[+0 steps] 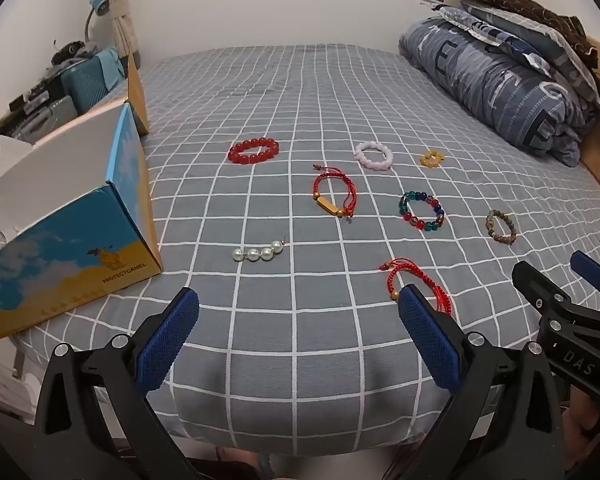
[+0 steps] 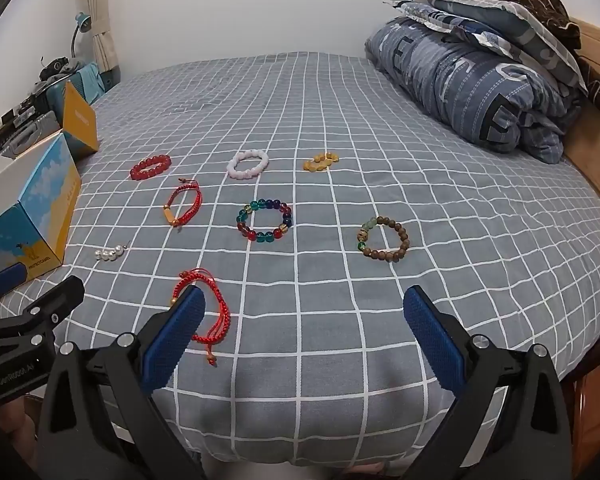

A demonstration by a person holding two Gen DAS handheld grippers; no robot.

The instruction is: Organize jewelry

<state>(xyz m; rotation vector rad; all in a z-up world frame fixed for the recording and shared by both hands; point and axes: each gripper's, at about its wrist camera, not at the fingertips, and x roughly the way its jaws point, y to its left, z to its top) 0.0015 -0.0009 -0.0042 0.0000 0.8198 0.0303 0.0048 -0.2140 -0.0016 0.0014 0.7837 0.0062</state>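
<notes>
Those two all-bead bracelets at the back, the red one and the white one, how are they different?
The red bead bracelet is glossy deep red; the white bead bracelet is pale and milky. The red one lies nearer the cardboard box, the white one nearer the small yellow bracelet. Both are closed bead rings lying flat on the checked bedsheet.

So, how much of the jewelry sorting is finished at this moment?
Nothing looks done. Eight pieces, from the red bead bracelet to the brown bead bracelet, lie on the bed. The left gripper and right gripper are open, holding nothing. The box interior is hidden.
</notes>
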